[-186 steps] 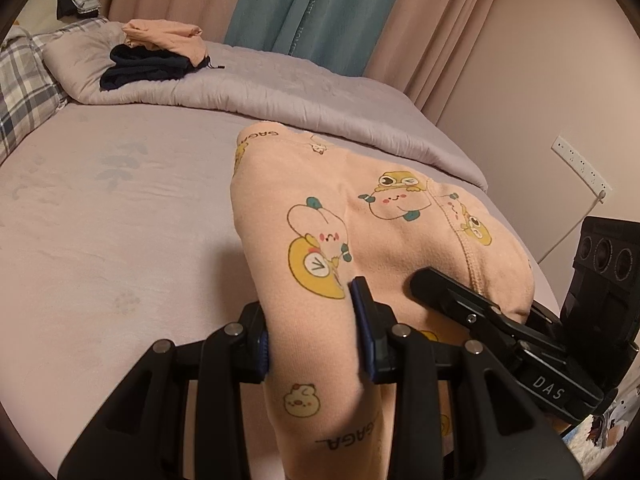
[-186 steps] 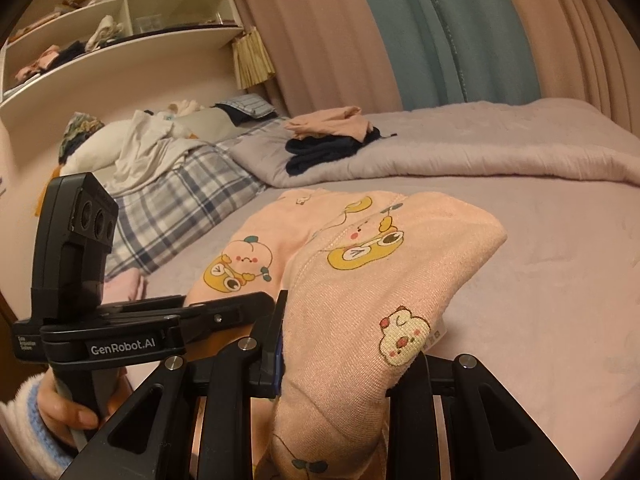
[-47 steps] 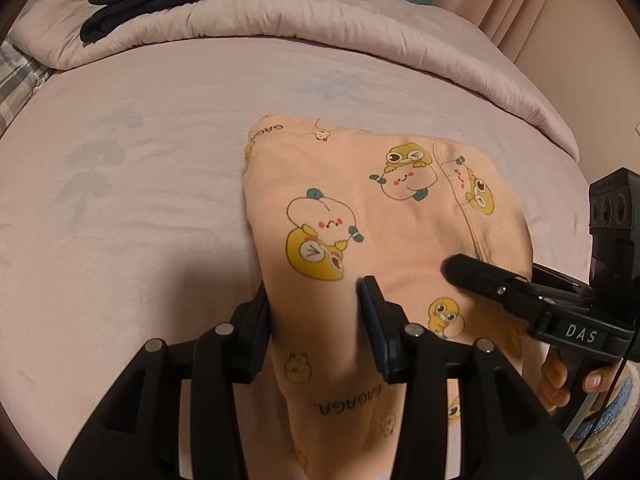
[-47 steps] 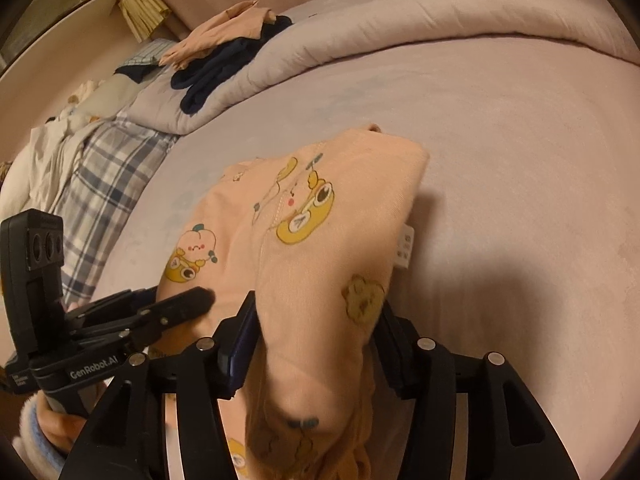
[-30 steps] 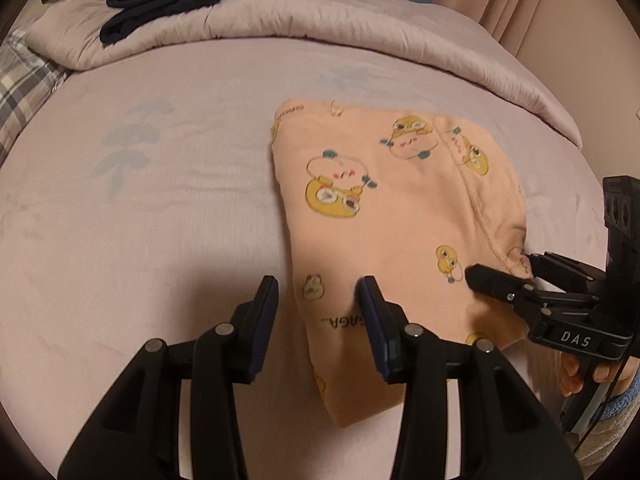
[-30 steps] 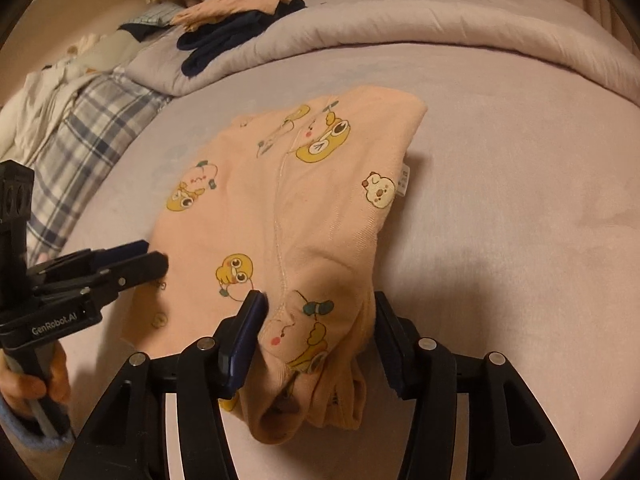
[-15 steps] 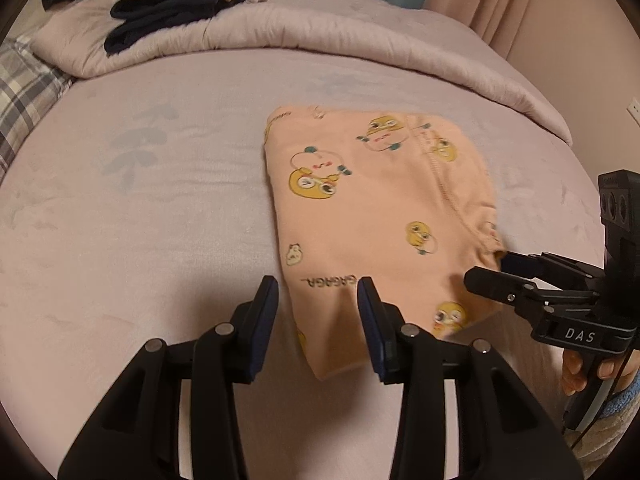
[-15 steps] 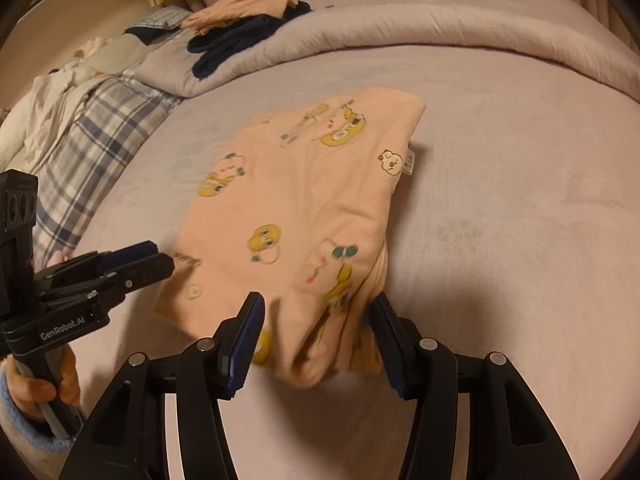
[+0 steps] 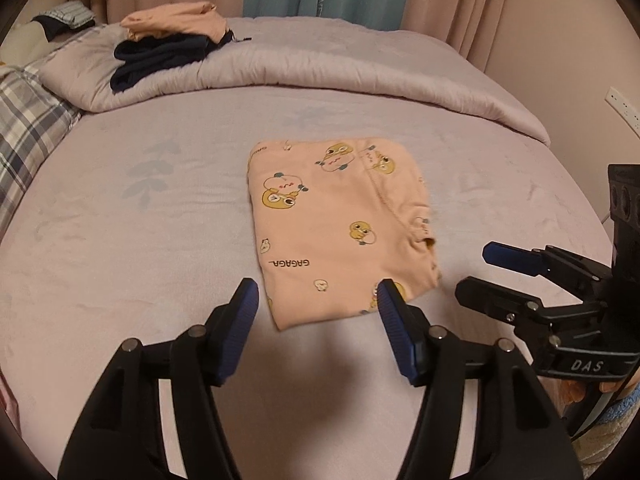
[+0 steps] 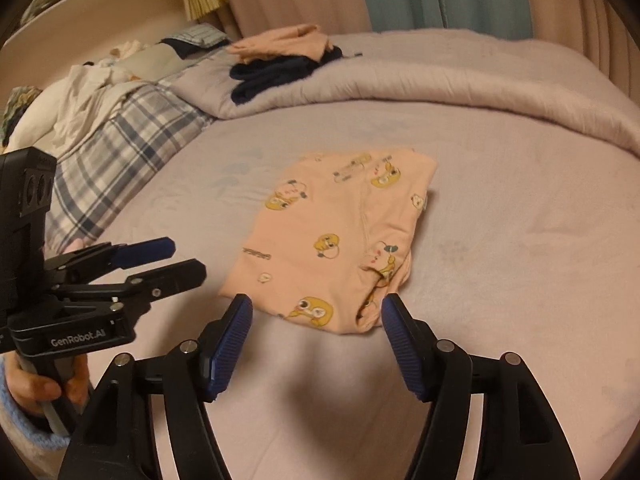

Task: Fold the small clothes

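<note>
A small peach garment [image 9: 336, 224] printed with yellow cartoon animals lies folded flat in a rectangle on the lilac bed sheet [image 9: 140, 240]. It also shows in the right wrist view [image 10: 340, 236]. My left gripper [image 9: 316, 300] is open and empty, just short of the garment's near edge. My right gripper [image 10: 316, 314] is open and empty at the garment's near right corner. The right gripper shows in the left wrist view [image 9: 476, 274], to the garment's right. The left gripper shows in the right wrist view [image 10: 184, 260], to its left.
A rolled lilac duvet [image 9: 340, 68] runs across the back of the bed. A peach garment and a dark navy one [image 9: 160, 56] are stacked on it. A plaid blanket [image 10: 112, 152] and white clothes [image 10: 84, 96] lie at the left. Curtains hang behind.
Both grippers held the garment up, lowered it onto the sheet, let go and opened wide. They have pulled back toward the near edge, and the garment now lies flat.
</note>
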Demonstrator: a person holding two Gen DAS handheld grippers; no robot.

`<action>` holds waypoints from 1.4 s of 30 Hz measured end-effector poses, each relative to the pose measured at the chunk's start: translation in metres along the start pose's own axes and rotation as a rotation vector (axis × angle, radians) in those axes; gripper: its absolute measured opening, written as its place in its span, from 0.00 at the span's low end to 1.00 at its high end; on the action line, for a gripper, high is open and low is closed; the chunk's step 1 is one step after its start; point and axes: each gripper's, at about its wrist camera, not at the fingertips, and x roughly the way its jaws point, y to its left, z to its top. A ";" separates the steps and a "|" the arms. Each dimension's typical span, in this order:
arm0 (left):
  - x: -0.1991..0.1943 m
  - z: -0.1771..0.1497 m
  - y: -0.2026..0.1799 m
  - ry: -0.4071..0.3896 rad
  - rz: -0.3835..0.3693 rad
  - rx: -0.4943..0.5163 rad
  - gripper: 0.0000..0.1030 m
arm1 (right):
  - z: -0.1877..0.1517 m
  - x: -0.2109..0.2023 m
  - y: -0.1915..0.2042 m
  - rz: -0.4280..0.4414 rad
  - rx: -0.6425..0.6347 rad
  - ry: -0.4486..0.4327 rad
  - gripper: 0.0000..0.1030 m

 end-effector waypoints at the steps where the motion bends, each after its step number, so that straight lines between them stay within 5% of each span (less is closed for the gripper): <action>1: -0.003 -0.001 -0.002 -0.002 0.002 0.002 0.60 | -0.001 -0.004 0.002 0.001 -0.004 -0.007 0.65; 17: -0.052 -0.010 -0.021 -0.047 0.035 -0.024 0.99 | -0.014 -0.043 0.020 0.022 -0.028 -0.101 0.73; 29: -0.062 -0.012 -0.030 -0.010 0.113 -0.034 1.00 | -0.015 -0.065 0.026 0.026 -0.037 -0.152 0.73; 42: -0.075 -0.016 -0.036 -0.057 0.179 -0.035 1.00 | -0.014 -0.074 0.025 0.023 -0.025 -0.179 0.74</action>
